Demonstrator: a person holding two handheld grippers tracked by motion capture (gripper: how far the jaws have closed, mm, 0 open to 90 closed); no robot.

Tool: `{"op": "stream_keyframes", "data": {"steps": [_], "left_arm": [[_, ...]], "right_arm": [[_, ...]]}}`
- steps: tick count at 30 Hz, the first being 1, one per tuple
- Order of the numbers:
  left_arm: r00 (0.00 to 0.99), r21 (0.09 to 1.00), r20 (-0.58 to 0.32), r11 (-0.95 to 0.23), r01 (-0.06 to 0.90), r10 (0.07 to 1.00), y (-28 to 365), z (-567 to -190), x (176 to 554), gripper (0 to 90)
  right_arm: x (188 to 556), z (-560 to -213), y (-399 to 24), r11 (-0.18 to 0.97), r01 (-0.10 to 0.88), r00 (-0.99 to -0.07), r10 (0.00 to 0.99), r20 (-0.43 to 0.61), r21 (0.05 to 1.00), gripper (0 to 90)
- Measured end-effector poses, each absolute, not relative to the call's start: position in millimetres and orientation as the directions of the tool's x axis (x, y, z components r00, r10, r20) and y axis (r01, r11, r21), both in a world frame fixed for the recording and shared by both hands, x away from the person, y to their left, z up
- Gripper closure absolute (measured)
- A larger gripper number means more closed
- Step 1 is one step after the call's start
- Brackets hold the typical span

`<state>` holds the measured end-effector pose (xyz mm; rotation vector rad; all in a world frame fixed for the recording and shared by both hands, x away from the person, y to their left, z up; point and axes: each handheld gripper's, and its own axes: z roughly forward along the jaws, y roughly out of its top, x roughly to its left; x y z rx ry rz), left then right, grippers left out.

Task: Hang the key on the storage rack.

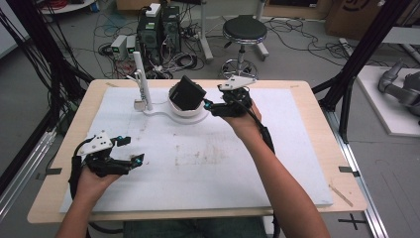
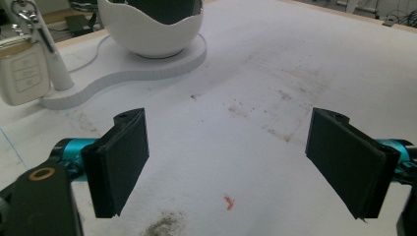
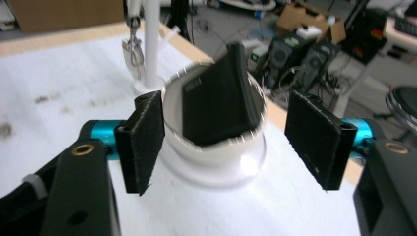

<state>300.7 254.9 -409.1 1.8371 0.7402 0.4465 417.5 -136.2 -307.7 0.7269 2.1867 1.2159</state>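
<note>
Black wallet [image 1: 187,92] sits tilted in the white eggshell-shaped bowl [image 1: 179,108], one corner up above the jagged rim, at the far middle of the bench [image 1: 307,148]. Bowl stands on a white base with a thin post [image 1: 140,79]; a car key fob [image 2: 20,73] hangs off that post.

Right hand-held gripper [image 1: 210,106] just beside the bowl on its right, jaws released and wide, nothing between the pads; in the right gripper view the wallet [image 3: 216,101] lies straight ahead between the open jaws but not touched. Left hand-held gripper [image 1: 132,150] hovers over near left of the bench, also released, empty.

Handling guess: wallet looks light, fairly stiff, flat, matte leather-like so not very slippery. Best hold is the raised upper edge or corner clear of the rim, pads on the two flat faces. Bowl looks thin and could tip or slide if knocked.
</note>
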Motion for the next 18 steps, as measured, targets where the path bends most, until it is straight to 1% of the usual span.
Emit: {"op": "stream_keyframes", "data": {"steps": [5, 12, 16, 18], "left_arm": [[0.740, 0.928, -0.038, -0.252, 0.276, 0.671, 253, -409, 302, 16.4], [0.733, 0.929, -0.032, -0.251, 0.274, 0.680, 253, -409, 304, 16.4], [0.730, 0.930, -0.038, -0.243, 0.275, 0.682, 254, -409, 305, 16.4], [0.729, 0.930, -0.039, -0.242, 0.277, 0.683, 254, -409, 305, 16.4]], "right_arm": [[410, -313, -158, 0.424, 0.205, -0.700, 0.693, -0.171, 0.882, 30.2], [402, -330, -182, 0.422, 0.250, -0.695, 0.705, -0.142, 0.872, 25.7], [394, -339, -196, 0.399, 0.264, -0.683, 0.720, -0.122, 0.878, 24.8], [389, -343, -205, 0.372, 0.278, -0.680, 0.727, -0.093, 0.886, 23.4]]}}
